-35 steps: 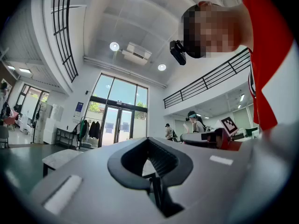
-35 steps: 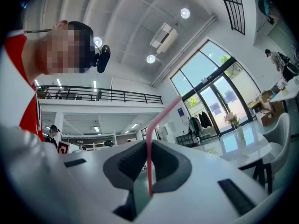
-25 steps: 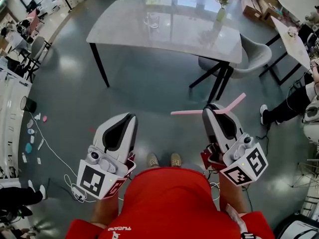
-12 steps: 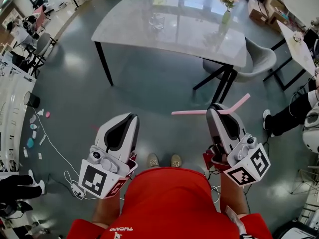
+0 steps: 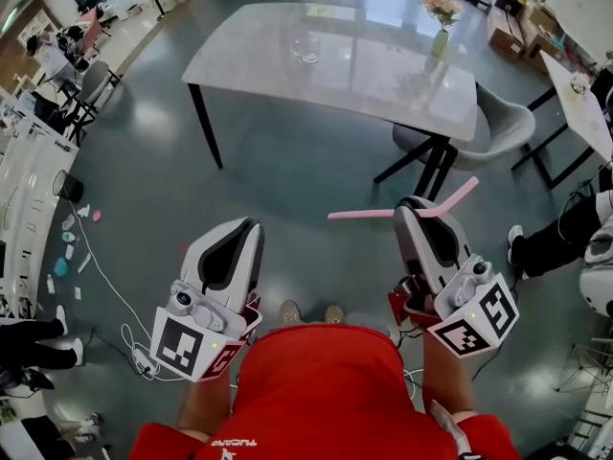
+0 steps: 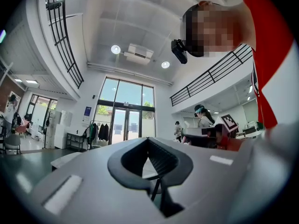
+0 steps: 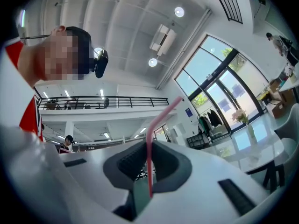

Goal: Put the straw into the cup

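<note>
1. Head view: R gripper [image 5: 416, 204] clamped on pink bendy straw [image 5: 364, 215], held crosswise over floor, well apart from glass cup [image 5: 307, 46] on table [image 5: 402, 84].
2. L gripper view only: L gripper [image 6: 148, 143] jaws together, empty.

I had the head camera [image 6: 179, 51] looking steeply down from above, close over the left gripper [image 5: 251, 224] and right gripper [image 5: 410, 203], with the table [image 5: 335, 60] well off across the floor. Each gripper camera sat low behind its own jaws, very near them, tilted up toward the ceiling. Both caught the head camera from below. The right gripper view shared the table with the head view.
</note>
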Demonstrator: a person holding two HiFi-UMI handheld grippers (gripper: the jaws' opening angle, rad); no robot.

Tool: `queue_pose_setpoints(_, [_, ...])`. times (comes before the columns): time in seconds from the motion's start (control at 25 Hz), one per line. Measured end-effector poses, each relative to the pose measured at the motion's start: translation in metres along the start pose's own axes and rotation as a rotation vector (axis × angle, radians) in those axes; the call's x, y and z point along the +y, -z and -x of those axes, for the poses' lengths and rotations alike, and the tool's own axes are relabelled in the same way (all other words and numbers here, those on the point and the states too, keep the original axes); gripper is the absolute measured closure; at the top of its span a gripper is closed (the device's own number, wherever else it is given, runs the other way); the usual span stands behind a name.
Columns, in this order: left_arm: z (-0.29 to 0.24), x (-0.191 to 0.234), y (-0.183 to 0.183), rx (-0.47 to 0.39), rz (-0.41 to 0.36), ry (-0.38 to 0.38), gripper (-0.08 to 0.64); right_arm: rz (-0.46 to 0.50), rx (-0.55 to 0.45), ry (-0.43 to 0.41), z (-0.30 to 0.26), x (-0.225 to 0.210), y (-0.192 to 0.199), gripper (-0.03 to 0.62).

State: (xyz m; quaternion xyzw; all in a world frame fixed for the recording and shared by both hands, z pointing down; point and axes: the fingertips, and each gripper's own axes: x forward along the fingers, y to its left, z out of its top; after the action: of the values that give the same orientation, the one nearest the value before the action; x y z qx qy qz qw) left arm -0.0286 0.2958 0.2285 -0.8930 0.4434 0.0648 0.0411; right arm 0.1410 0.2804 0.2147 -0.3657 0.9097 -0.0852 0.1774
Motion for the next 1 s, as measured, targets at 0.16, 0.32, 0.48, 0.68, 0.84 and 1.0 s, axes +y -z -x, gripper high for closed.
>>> queue_pose_setpoints(0.16, [-0.005,-0.003,-0.006,-0.002,-0.019,-0.029,0.554,-0.002,-0.007,-0.033,-0.002,-0.005,-0.009,0.568])
queue_pose_setpoints(0.32, [-0.010,-0.007,-0.005,0.000,-0.037,-0.048,0.554,0.003,-0.012,-0.060,-0.003,-0.013,-0.013,0.568])
queue_pose_setpoints(0.48, [-0.007,-0.008,-0.003,0.012,-0.042,-0.067,0.554,-0.002,-0.015,-0.070,-0.002,-0.015,-0.013,0.568])
queue_pose_setpoints(0.68, [-0.011,-0.004,0.004,0.007,-0.045,-0.073,0.554,-0.001,-0.014,-0.075,-0.005,-0.022,-0.009,0.568])
queue_pose_setpoints(0.84, [-0.021,0.001,0.019,0.002,-0.033,-0.067,0.554,0.009,-0.004,-0.064,-0.006,-0.035,0.001,0.568])
queue_pose_setpoints(1.0, [-0.042,0.034,0.019,-0.006,-0.027,-0.051,0.554,0.019,0.008,-0.045,-0.042,-0.049,0.001,0.568])
